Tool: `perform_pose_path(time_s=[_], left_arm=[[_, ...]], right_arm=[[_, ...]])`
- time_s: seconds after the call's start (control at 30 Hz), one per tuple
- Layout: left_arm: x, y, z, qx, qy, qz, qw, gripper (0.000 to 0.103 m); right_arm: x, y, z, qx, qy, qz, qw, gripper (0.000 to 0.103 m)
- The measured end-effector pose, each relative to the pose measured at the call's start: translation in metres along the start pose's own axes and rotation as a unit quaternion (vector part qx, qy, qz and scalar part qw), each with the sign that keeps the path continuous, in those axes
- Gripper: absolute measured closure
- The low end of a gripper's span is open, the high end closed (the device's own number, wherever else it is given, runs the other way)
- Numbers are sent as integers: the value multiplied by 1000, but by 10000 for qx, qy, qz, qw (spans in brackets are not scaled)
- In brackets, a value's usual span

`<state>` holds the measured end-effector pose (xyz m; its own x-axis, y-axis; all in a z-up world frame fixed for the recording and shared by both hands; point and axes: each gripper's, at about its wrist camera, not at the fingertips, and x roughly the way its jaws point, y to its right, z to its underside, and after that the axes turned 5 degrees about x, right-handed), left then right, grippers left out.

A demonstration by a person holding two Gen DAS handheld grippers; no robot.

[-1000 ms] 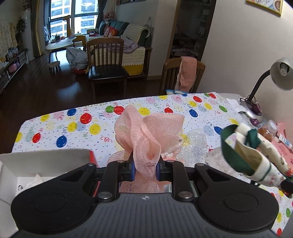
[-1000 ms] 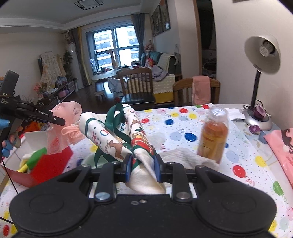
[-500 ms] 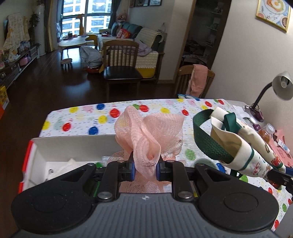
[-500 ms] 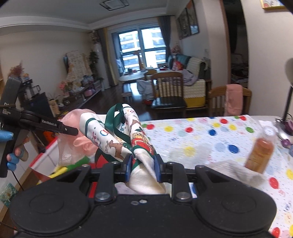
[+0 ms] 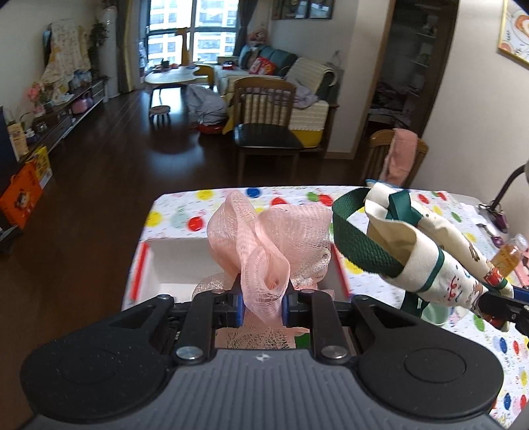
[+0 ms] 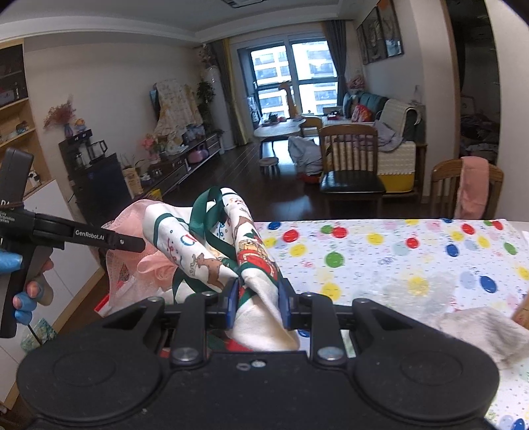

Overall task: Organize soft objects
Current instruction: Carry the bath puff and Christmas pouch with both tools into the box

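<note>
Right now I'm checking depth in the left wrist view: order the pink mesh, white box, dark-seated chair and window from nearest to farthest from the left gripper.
1. Pink mesh, in the jaws.
2. White box, just beyond, below.
3. Dark-seated chair, past the table.
4. Window, far back.

Pink mesh puff [image 5: 267, 241] looks netted; printed bag [image 6: 251, 264] is matt cloth (woven green strap).

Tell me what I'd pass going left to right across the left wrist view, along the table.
White box → pink mesh sponge, clamped in the left gripper → printed cloth bag with green straps, held by the right gripper → orange bottle at the far right.
</note>
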<state>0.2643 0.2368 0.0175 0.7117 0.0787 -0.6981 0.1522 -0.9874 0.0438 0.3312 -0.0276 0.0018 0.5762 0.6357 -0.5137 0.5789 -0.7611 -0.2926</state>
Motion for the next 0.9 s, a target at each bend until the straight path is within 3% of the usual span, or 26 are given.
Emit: perform_pose_path(time_s=[0.2, 0.47, 0.9], left_arm=[[4, -37, 11, -103, -163, -227, 9996, 83], [20, -71, 30, -163, -515, -366, 9979, 83], [53, -77, 57, -76, -874, -431, 9952, 83]], right_arm=[[31, -28, -2, 4, -241, -160, 9996, 78], [78, -64, 2, -208, -586, -41, 9981, 78], [151, -88, 8, -719, -1133, 473, 9898, 77]])
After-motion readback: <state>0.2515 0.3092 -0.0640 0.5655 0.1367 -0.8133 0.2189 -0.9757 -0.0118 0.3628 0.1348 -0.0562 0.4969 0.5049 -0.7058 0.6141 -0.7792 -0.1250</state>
